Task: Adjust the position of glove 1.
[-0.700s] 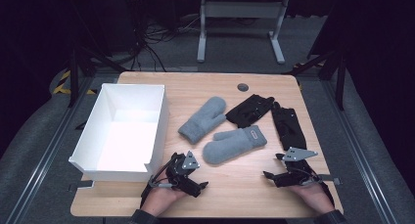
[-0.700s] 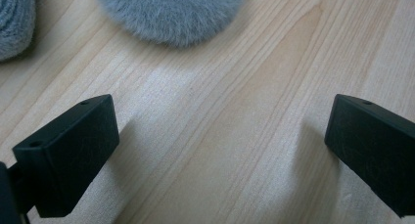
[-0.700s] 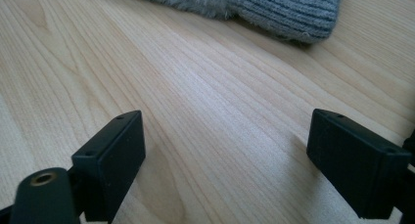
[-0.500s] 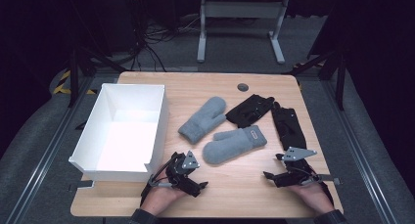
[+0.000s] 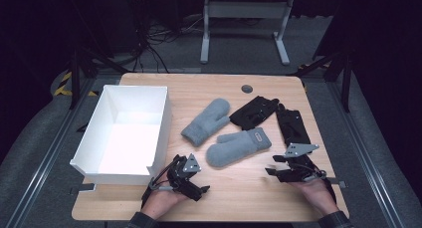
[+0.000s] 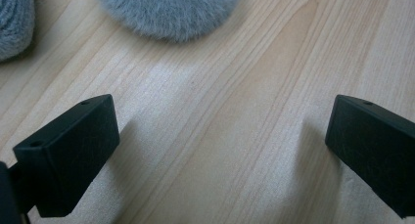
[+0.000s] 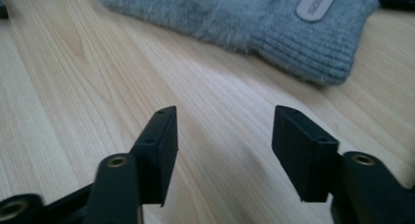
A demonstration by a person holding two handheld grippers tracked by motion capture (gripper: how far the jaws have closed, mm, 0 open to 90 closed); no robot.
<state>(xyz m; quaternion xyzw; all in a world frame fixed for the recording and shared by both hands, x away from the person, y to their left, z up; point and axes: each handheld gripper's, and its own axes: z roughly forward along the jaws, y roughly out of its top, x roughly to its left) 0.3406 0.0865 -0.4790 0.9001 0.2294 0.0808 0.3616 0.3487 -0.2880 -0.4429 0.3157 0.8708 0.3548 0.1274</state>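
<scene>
Two grey mittens lie mid-table: one (image 5: pixel 206 122) angled toward the far side, the other (image 5: pixel 238 147) nearer me, its fuzzy end (image 6: pixel 169 11) and ribbed cuff with a label (image 7: pixel 313 38) close ahead. Two black gloves (image 5: pixel 256 112) (image 5: pixel 292 127) lie to their right. My left gripper (image 5: pixel 196 180) rests on the wood near the front edge, open wide, with bare wood between its fingers (image 6: pixel 68 150). My right gripper (image 5: pixel 271 165) rests at the front right, open about halfway, with nothing between its fingers (image 7: pixel 159 145).
A white open box (image 5: pixel 130 133) stands at the table's left, its near corner close to my left gripper. A small dark round disc (image 5: pixel 247 88) sits near the table's far edge. Bare wood lies between the two grippers at the front.
</scene>
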